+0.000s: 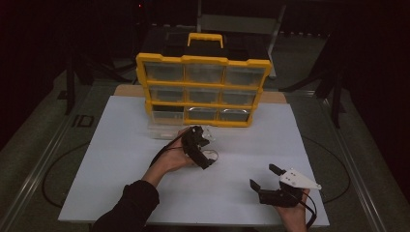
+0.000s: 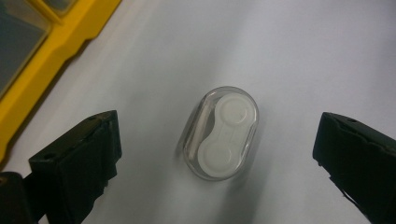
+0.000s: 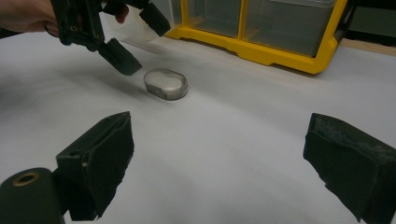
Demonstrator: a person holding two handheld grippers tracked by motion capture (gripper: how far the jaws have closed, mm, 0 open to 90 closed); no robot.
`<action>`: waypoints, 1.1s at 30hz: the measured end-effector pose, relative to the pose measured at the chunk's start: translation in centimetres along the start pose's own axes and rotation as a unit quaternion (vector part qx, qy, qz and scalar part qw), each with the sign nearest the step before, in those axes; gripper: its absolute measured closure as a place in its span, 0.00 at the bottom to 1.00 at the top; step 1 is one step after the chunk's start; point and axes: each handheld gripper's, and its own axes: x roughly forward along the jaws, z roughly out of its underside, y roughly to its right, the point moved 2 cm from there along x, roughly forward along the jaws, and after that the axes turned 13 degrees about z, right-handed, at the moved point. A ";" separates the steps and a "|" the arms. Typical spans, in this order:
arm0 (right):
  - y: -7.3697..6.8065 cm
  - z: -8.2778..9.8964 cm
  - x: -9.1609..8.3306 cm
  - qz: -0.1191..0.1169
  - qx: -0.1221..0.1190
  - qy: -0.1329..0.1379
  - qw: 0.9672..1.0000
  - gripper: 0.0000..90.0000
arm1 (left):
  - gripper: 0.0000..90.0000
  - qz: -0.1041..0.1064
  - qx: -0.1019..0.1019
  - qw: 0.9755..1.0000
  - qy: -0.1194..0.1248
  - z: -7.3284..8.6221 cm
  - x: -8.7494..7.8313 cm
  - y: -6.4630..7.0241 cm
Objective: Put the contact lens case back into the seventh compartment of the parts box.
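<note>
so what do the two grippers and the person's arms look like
Both are black hand-held tools with two thick, blocky black jaws. The right gripper carries a pale grey three-cornered plate on top and trails a black cable; the left gripper trails one too. The left arm wears a dark long sleeve.

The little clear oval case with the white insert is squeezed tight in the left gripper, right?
Not squeezed. The little clear oval case with the white insert lies free on the white table sheet, and the left gripper hangs open above it, as the left gripper view shows.
</note>
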 end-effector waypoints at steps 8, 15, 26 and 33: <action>0.0 0.0 0.0 0.000 -0.001 0.002 1.000 0.09 | 0.09 0.000 -0.010 1.000 -0.022 0.3 1.6 -0.3; 0.0 0.0 0.0 -0.001 -0.001 0.001 1.000 0.09 | 0.29 0.015 -0.021 0.999 -0.032 0.6 2.6 -0.9; 0.0 0.0 0.0 -0.003 0.000 0.003 1.000 0.09 | 0.55 0.018 -0.030 0.998 -0.048 0.7 2.7 -1.4; 0.0 0.0 0.0 -0.003 0.000 0.002 1.000 0.09 | 0.56 0.016 -0.030 0.998 -0.049 0.6 2.4 -1.2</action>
